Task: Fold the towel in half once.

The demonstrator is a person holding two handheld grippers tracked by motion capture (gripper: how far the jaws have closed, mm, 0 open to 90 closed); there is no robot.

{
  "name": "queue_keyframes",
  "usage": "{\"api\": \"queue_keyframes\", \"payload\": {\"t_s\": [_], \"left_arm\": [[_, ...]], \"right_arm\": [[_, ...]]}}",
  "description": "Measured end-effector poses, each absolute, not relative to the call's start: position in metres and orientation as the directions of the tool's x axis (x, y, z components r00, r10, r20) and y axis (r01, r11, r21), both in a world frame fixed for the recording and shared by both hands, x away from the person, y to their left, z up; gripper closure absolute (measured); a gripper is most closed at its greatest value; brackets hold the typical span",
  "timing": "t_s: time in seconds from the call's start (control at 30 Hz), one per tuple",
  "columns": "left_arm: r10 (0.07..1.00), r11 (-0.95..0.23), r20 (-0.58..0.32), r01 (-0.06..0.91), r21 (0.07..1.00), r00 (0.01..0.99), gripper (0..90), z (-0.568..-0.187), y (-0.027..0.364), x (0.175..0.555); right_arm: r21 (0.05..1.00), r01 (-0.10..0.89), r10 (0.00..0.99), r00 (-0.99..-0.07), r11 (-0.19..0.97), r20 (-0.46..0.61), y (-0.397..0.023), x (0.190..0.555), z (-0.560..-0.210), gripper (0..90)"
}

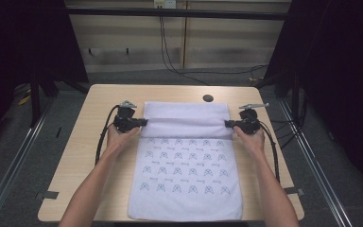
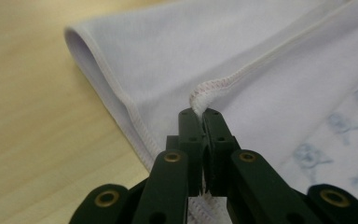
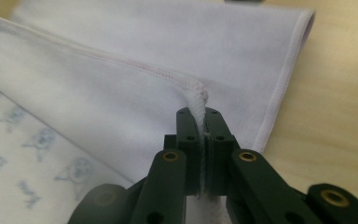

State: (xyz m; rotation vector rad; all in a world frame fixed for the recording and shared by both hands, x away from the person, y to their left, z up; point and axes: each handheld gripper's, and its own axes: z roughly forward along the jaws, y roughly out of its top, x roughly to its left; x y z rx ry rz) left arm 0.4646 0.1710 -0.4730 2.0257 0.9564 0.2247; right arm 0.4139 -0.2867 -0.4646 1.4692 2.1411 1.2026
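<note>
Left gripper (image 1: 142, 122), right gripper (image 1: 229, 124), each pinching stitched hem of soft white towel (image 1: 185, 165)

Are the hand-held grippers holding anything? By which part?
Both hold the white towel: left hand-held gripper and right hand-held gripper each pinch a stitched corner of its folded-over far end.

A white towel (image 1: 185, 163) printed with small blue motifs lies on a light wooden table (image 1: 78, 156). Its far end is folded over toward the person, plain side up. The left gripper (image 1: 143, 122) pinches the fold's left edge and the right gripper (image 1: 228, 123) its right edge. A dark round hole (image 1: 208, 98) sits just beyond the towel.
</note>
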Motion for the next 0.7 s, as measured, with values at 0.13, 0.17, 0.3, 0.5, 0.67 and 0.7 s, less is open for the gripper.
{"api": "queue_keyframes", "payload": {"t_s": [0.13,0.17,0.3,0.5,0.67,0.7], "left_arm": [[0.677,-0.277,-0.193,0.489,0.827,0.71,88.0,-0.439,0.183,0.452],[0.674,-0.276,-0.185,0.476,0.835,0.715,87.9,-0.433,0.185,0.449],[0.64,-0.275,-0.154,0.411,0.869,0.753,88.0,-0.407,0.199,0.417],[0.599,-0.246,-0.145,0.353,0.903,0.788,87.9,-0.386,0.216,0.386],[0.557,-0.16,-0.195,0.335,0.929,0.807,87.9,-0.38,0.229,0.366],[0.545,-0.172,-0.183,0.323,0.931,0.818,87.8,-0.377,0.229,0.356]], "right_arm": [[0.81,0.575,0.843,-0.487,0.113,0.229,-0.292,0.406,-0.434,86.7],[0.841,0.527,0.826,-0.525,0.125,0.206,-0.293,0.4,-0.416,86.6],[0.875,0.467,0.778,-0.594,0.127,0.204,-0.291,0.376,-0.394,86.6],[0.895,0.413,0.735,-0.658,0.168,0.165,-0.288,0.341,-0.378,86.6],[0.916,0.371,0.692,-0.702,0.154,0.168,-0.291,0.316,-0.365,86.3],[0.919,0.362,0.69,-0.706,0.157,0.16,-0.291,0.312,-0.363,86.3]]}}
